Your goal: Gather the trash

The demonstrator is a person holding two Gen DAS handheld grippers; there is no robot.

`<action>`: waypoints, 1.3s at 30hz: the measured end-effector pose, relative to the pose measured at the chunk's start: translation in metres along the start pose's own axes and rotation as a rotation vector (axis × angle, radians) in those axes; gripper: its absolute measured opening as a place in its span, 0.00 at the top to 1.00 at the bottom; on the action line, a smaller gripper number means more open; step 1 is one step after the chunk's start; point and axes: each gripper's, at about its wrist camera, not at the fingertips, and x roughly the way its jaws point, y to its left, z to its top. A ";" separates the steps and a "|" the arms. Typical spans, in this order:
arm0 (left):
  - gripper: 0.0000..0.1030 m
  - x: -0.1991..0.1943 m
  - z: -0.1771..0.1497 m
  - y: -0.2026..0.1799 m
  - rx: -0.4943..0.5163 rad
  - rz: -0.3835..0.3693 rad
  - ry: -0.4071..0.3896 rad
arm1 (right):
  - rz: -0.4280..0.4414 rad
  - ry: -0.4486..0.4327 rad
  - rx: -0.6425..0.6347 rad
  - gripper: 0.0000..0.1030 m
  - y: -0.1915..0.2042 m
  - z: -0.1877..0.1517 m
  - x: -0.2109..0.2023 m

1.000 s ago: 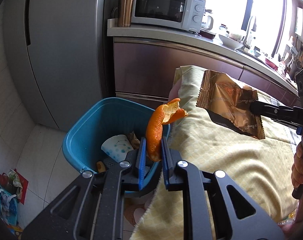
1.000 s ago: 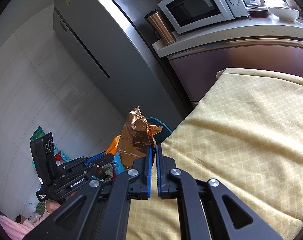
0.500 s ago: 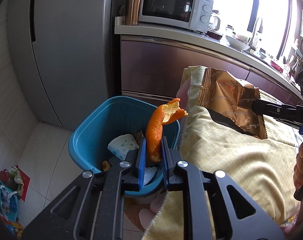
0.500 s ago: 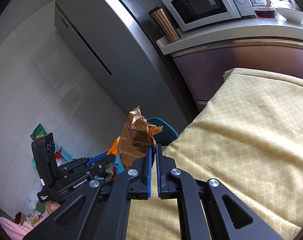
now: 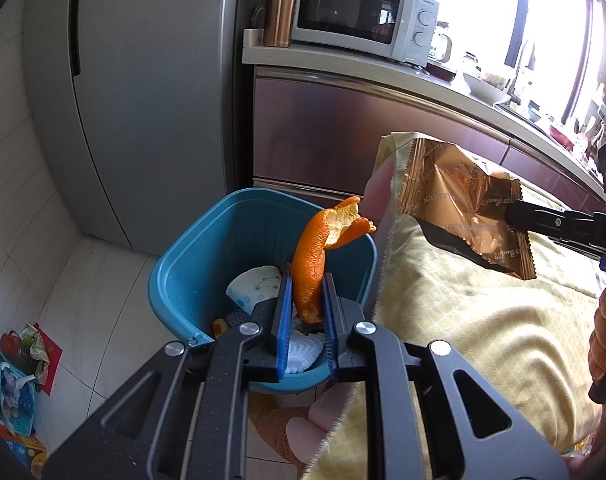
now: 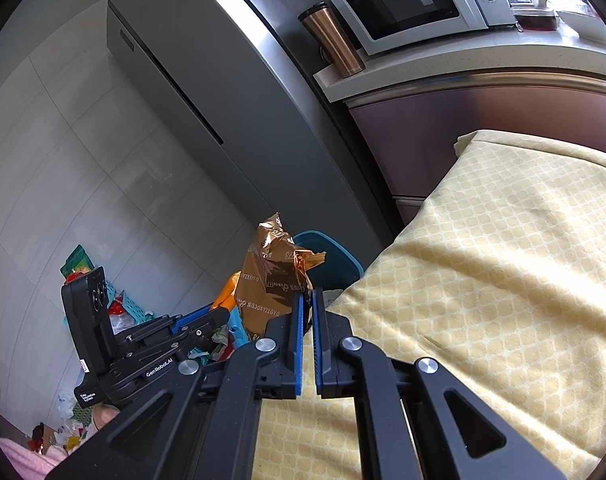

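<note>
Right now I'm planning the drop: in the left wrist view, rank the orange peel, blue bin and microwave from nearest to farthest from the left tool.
1. Orange peel, gripped in the tool.
2. Blue bin, just below.
3. Microwave, on the far counter.

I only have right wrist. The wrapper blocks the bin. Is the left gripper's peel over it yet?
Observer: Yes. In the left wrist view the orange peel, clamped in the left gripper, hangs above the open blue bin.
Operator: Anything in the bin already?
Observer: A white paper cup lies inside.
Operator: And my wrapper, over the bin?
Observer: No. The gold wrapper in the right gripper is above the yellow tablecloth, beside the bin.
</note>
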 end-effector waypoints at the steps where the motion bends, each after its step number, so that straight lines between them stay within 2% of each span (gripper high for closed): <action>1: 0.86 0.001 0.000 0.002 -0.002 0.004 0.001 | 0.000 0.001 0.001 0.97 0.000 0.001 0.001; 11: 0.85 0.020 -0.004 0.018 -0.044 0.039 0.041 | -0.022 0.041 0.001 0.97 0.010 0.005 0.022; 32: 0.85 0.061 -0.009 0.043 -0.119 0.059 0.099 | -0.130 0.173 -0.065 0.95 0.034 0.009 0.114; 34: 0.83 0.063 -0.009 0.043 -0.126 0.055 0.105 | -0.134 0.186 -0.067 0.94 0.037 0.010 0.122; 38: 0.67 0.064 -0.009 0.042 -0.127 0.051 0.097 | -0.140 0.208 -0.069 0.92 0.040 0.009 0.135; 39: 0.66 0.063 -0.009 0.042 -0.128 0.051 0.093 | -0.141 0.208 -0.068 0.89 0.041 0.009 0.137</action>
